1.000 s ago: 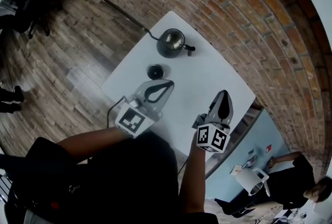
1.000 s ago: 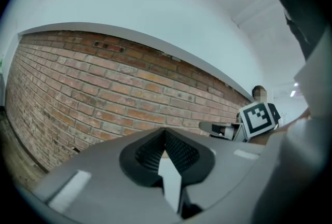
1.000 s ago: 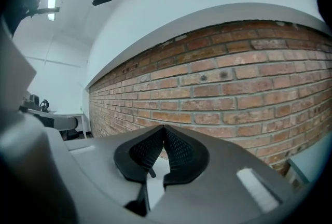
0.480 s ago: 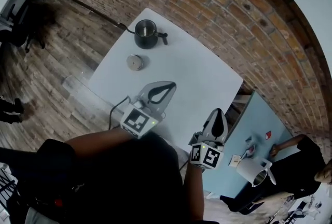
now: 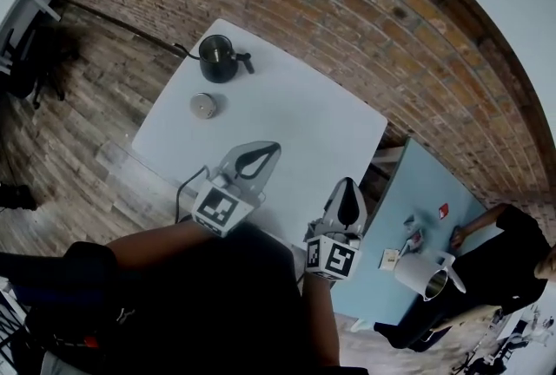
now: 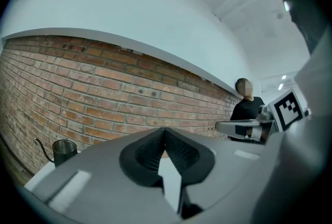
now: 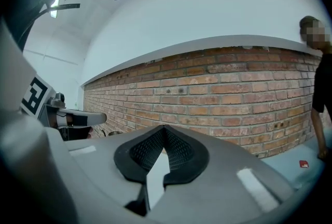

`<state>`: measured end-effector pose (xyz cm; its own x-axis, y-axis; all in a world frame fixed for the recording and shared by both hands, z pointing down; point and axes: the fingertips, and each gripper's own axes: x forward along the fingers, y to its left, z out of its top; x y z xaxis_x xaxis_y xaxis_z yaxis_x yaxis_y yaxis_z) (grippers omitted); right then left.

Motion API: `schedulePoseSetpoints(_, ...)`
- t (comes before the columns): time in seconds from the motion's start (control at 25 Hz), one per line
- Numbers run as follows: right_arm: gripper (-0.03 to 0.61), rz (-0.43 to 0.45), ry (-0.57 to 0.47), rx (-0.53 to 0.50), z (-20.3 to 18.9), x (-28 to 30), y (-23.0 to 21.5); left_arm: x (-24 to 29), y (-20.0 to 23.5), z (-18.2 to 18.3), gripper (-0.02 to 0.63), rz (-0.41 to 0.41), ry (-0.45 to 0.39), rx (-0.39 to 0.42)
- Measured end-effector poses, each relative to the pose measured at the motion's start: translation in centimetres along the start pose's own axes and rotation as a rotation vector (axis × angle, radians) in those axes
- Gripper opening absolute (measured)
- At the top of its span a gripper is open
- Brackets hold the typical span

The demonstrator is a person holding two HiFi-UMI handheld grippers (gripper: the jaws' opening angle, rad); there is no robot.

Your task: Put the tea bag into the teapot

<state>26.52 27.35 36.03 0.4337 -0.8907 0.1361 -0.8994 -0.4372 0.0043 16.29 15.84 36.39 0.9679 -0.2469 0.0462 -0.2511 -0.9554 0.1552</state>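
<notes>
The dark teapot (image 5: 217,58), open-topped with a thin spout, stands at the far left corner of the white table (image 5: 287,117). Its round lid (image 5: 203,105) lies just in front of it. No tea bag shows on this table. My left gripper (image 5: 271,147) hovers over the table's near edge, jaws shut and empty; in the left gripper view (image 6: 165,133) the teapot (image 6: 63,149) is far off at the left. My right gripper (image 5: 347,184) is held at the table's near right edge, shut with nothing in it (image 7: 164,128).
A blue table (image 5: 417,191) stands to the right, carrying a small red item (image 5: 443,211), some small packets (image 5: 413,236) and a white jug (image 5: 423,279). A person in black (image 5: 508,252) stands by it. A brick wall (image 5: 365,9) runs behind; the floor is wood.
Both grippers have drawn back from the teapot toward the table's near edge. The teapot and lid now sit farther up and left in the head view. Both jaws stay shut.
</notes>
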Motion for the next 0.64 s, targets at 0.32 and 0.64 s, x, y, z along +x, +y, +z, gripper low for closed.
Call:
schedulePoseSetpoints(0.32, 0.000, -0.024, -0.037, -0.006, 1.1, -0.5, -0.8, 0.4, -0.5, 0.2, 0.000, -0.003, -0.014, 0.015)
schedulePoseSetpoints(0.64, 0.000, -0.038, -0.046, -0.003, 0.8, -1.1, -1.4, 0.2, -1.3, 0.5, 0.000, -0.008, -0.019, 0.029)
